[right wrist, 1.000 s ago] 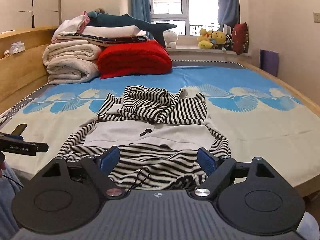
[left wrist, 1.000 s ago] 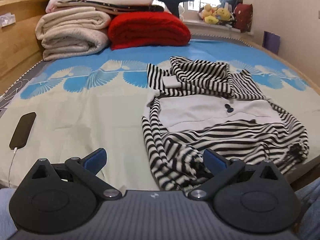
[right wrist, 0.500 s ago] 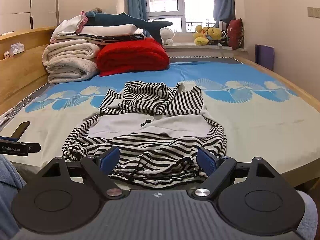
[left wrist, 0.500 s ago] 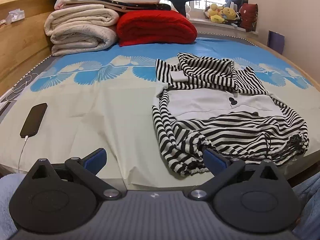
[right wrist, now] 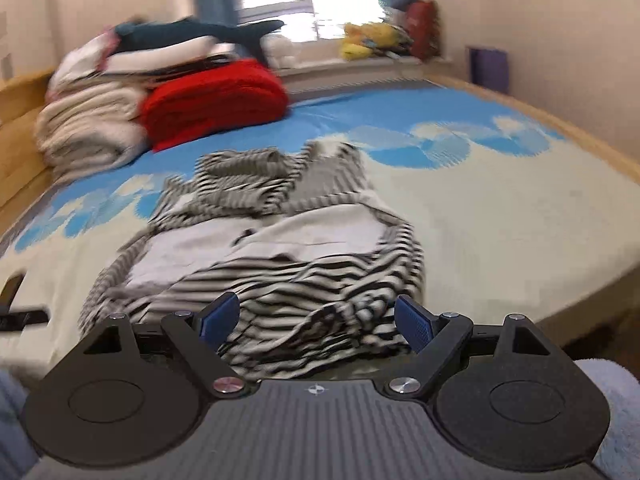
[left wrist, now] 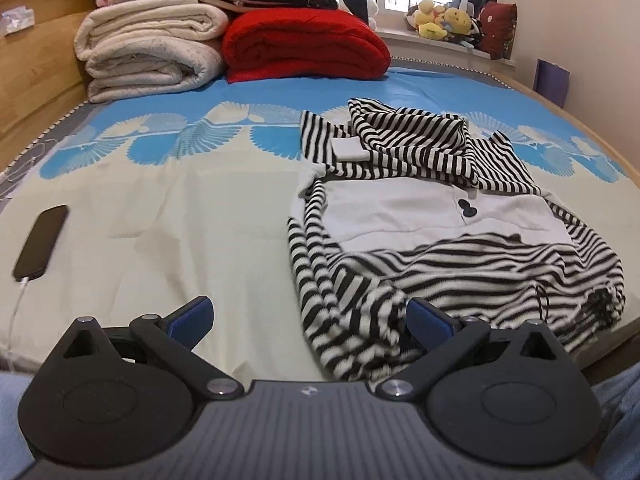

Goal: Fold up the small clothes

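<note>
We see a crumpled black-and-white striped cloth hoodie [left wrist: 448,236] on the bed [left wrist: 160,208]. Our left hand-held gripper [left wrist: 308,316] and right hand-held gripper [right wrist: 316,320] are wide open, holding nothing.

Soft striped knit hoodie [left wrist: 420,216]

A bed sheet [left wrist: 168,216], cream at the near end and blue with pale fan patterns farther back, covers the bed. A dark phone [left wrist: 41,242] lies on its left side with a white cable [left wrist: 16,308] plugged into it. At the head are rolled cream blankets [left wrist: 152,50], a folded red blanket [left wrist: 304,50], a teal shark plush [right wrist: 200,34], and yellow stuffed toys [left wrist: 444,20] on the windowsill.
</note>
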Available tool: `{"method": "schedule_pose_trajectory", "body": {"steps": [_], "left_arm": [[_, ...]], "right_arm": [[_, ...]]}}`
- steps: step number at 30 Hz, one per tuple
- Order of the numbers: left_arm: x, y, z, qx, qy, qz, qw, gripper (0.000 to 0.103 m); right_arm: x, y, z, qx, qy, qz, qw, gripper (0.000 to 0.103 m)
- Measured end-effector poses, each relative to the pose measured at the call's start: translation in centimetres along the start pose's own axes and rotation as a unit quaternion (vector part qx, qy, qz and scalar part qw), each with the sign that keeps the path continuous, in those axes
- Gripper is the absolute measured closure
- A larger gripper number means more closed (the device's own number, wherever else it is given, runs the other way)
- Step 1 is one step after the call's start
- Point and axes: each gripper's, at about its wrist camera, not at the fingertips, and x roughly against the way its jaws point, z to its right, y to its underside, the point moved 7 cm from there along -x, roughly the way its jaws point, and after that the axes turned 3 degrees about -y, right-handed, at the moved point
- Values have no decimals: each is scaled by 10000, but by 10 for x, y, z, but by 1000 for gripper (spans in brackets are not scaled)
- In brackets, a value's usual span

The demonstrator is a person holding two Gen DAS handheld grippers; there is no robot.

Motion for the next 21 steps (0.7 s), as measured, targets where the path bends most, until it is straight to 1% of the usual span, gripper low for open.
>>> {"method": "schedule_pose_trajectory", "body": {"steps": [2,4,6,8,10,12,14,17,18,19,20,21], "left_arm": [[-16,-6,4,-3,90,-42,10000,0],[-36,-12,11,24,134,-155,9998,0],[-53,-16,18,36,232,-253,9994,0],[-69,-18,23,52,298,-315,9990,0],[-85,-17,28,11,286,-458,9985,0],[-101,-15,34,-78,293,-633,9975,0],[-115,-13,39,-129,372,-771,9962,0],[-137,-6,47,-113,557,-964,9937,0],[-146,-1,50,-173,517,-1090,9925,0],[-156,5,51,-272,384,-1247,9911,0],[-159,7,52,-325,346,-1191,9917,0],[-159,6,51,-297,372,-1070,9931,0]], "right_arm": [[-18,-7,16,-237,243,107,9994,17],[-39,-11,27,-301,414,92,9986,17],[-61,-12,36,-336,379,18,9987,17],[-80,-9,41,-376,270,-161,9988,17],[-98,-2,45,-290,179,-385,9987,17],[-115,6,46,-175,280,-675,9972,17],[-126,9,46,-98,225,-837,9962,17],[-143,15,58,-48,603,-1159,9914,15],[-150,19,64,-87,766,-1349,9878,14],[-154,22,68,-115,846,-1453,9857,10],[-156,21,68,-36,873,-1408,9862,7],[-157,22,68,71,893,-1437,9856,7]]}}
